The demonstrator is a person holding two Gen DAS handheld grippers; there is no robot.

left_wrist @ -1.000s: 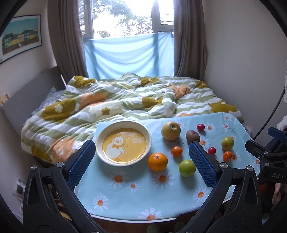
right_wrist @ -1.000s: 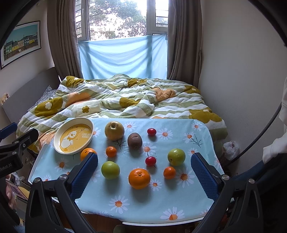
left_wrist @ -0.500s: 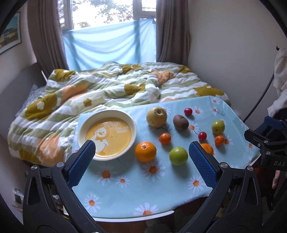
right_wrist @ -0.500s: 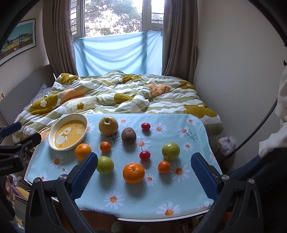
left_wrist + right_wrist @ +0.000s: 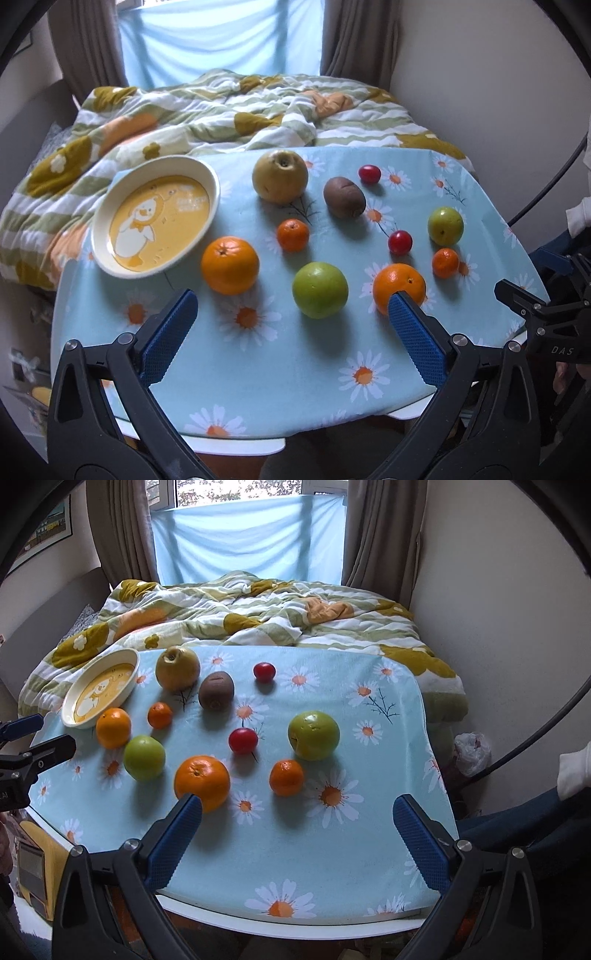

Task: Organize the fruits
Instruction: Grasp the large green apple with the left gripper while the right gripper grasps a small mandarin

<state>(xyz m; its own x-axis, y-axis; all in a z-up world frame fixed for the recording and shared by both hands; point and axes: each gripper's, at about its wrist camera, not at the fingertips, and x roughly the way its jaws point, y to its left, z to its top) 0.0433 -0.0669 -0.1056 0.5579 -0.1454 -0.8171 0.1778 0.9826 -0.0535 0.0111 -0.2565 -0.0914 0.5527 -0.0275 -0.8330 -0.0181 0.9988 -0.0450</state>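
A cream plate (image 5: 212, 177) with a yellow duck picture sits at the table's far left, with nothing on it; it also shows in the right wrist view (image 5: 130, 655). Loose on the daisy cloth lie a pear (image 5: 279, 176), a kiwi (image 5: 344, 196), two oranges (image 5: 229, 264) (image 5: 398, 285), two green apples (image 5: 320, 290) (image 5: 445, 225), two mandarins (image 5: 292, 234) (image 5: 445, 262) and two red cherry tomatoes (image 5: 369, 173) (image 5: 399, 242). My left gripper (image 5: 291, 310) is open above the near edge, in front of the green apple. My right gripper (image 5: 297, 814) is open and empty above the near right part.
The table (image 5: 295, 926) stands against a bed with a striped flowered quilt (image 5: 258, 616). A wall (image 5: 498, 609) is close on the right, with a black cable (image 5: 554, 723) and a plastic bag (image 5: 472, 753) on the floor. Curtains and a window are beyond.
Both grippers have moved forward and lower over the table, so the fruit looks larger. The left gripper has also shifted right. Both stay open; nothing on the table has moved.
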